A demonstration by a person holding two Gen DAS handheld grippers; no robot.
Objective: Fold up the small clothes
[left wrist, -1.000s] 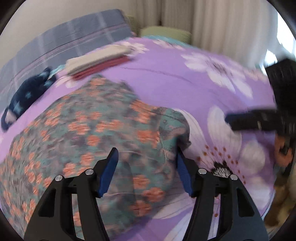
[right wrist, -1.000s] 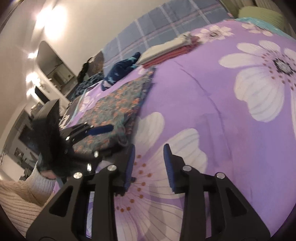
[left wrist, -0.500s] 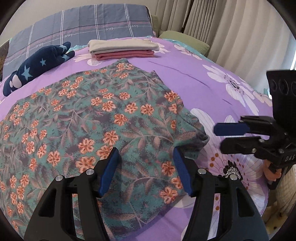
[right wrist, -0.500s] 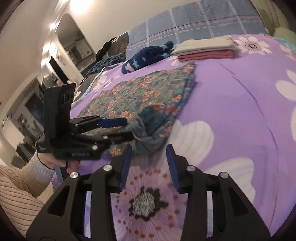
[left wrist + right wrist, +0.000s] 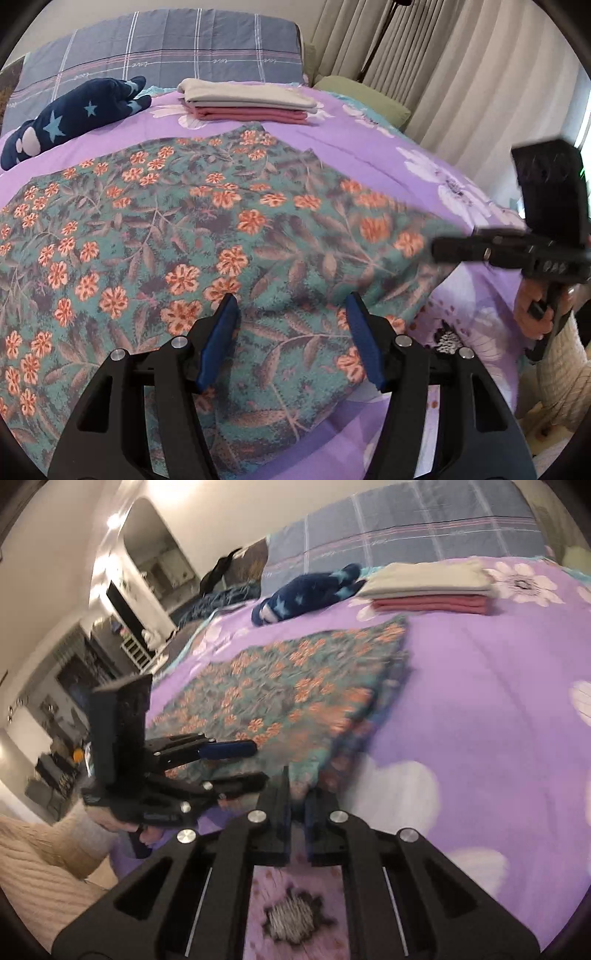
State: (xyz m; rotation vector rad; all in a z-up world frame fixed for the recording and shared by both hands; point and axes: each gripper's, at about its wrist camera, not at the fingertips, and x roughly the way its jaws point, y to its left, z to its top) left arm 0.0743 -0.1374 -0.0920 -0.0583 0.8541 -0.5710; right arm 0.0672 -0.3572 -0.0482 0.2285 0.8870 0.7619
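Hovering over the near part of the floral garment [image 5: 207, 236], the left gripper [image 5: 291, 339] has its blue pads [image 5: 218, 339] spread wide with nothing pinched; the garment lies spread on the purple flowered bedspread [image 5: 424, 173]. Right gripper [image 5: 295, 805] sits at the garment's near right corner, its jaws having just clamped together; that corner looks caught between them in the left wrist view, but blur prevents confirmation. Behind the garment: a folded stack of beige and pink clothes [image 5: 247, 103] and a navy star-print item [image 5: 74, 118], well apart from both grippers.
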